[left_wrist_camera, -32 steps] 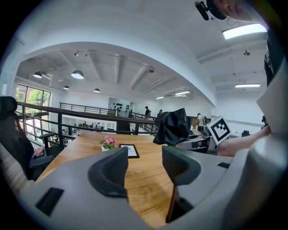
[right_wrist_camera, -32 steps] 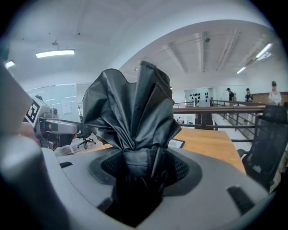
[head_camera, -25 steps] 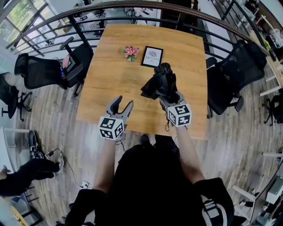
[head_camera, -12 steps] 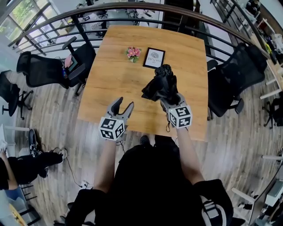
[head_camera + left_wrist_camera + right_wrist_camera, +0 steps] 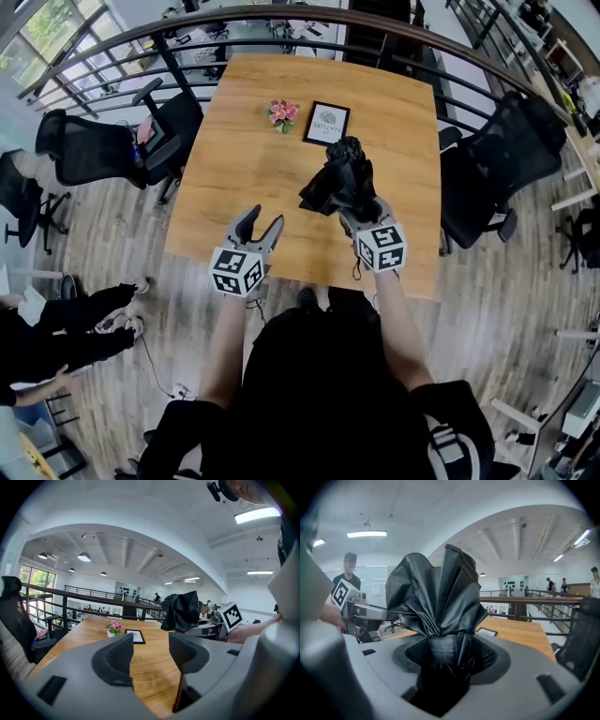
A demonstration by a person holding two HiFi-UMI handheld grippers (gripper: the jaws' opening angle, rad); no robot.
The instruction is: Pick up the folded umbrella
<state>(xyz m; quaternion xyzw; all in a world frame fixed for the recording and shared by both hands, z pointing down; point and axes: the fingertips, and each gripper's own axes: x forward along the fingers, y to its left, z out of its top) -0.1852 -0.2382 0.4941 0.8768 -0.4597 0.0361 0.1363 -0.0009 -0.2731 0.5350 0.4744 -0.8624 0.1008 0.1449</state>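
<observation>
Neither gripper has shifted since the earlier frames; only a bystander's legs (image 5: 89,323) on the wooden floor, far off to the left of the left fingers, now stretch out where they were tucked in before.

The right gripper (image 5: 359,211) has its fingers closed on the bunched lower end of the folded umbrella (image 5: 340,178). Its black fabric flares out loosely beyond the fingertips and hangs clear of the wooden surface (image 5: 244,141).

The left gripper (image 5: 260,223) stands beside it with fingers wide apart, and only bare wood shows between them. The umbrella sits ahead and to the right of these fingers.

Farther ahead of both pairs of fingers, a small pot of pink flowers (image 5: 280,112) and a framed card (image 5: 325,122) stand side by side.
</observation>
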